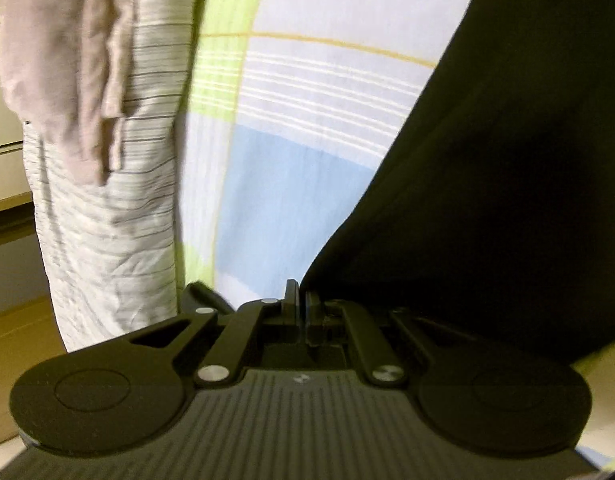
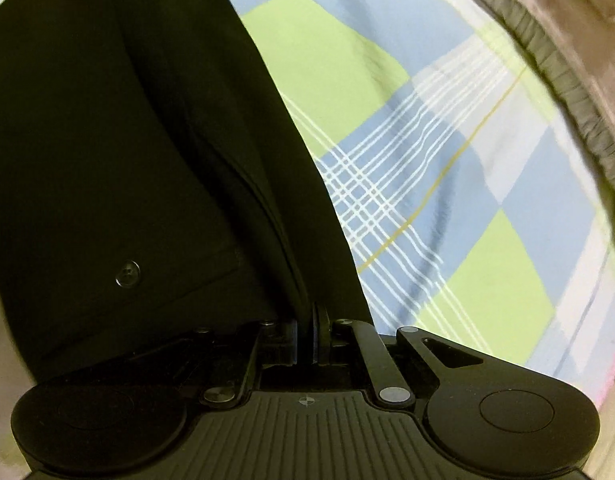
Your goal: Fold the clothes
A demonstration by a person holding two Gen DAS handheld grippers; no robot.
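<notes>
Both grippers, left gripper [image 1: 301,300] and right gripper [image 2: 306,320], clamp black garment [image 1: 507,160] over checked bedsheet [image 2: 447,200]; striped cloth [image 1: 119,200] at sheet's edge

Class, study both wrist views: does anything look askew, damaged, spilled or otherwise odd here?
Nothing stands out. The left gripper and right gripper are each shut on the black garment, which hangs above the plaid sheet. A striped cloth lies rumpled at the sheet's edge.
</notes>
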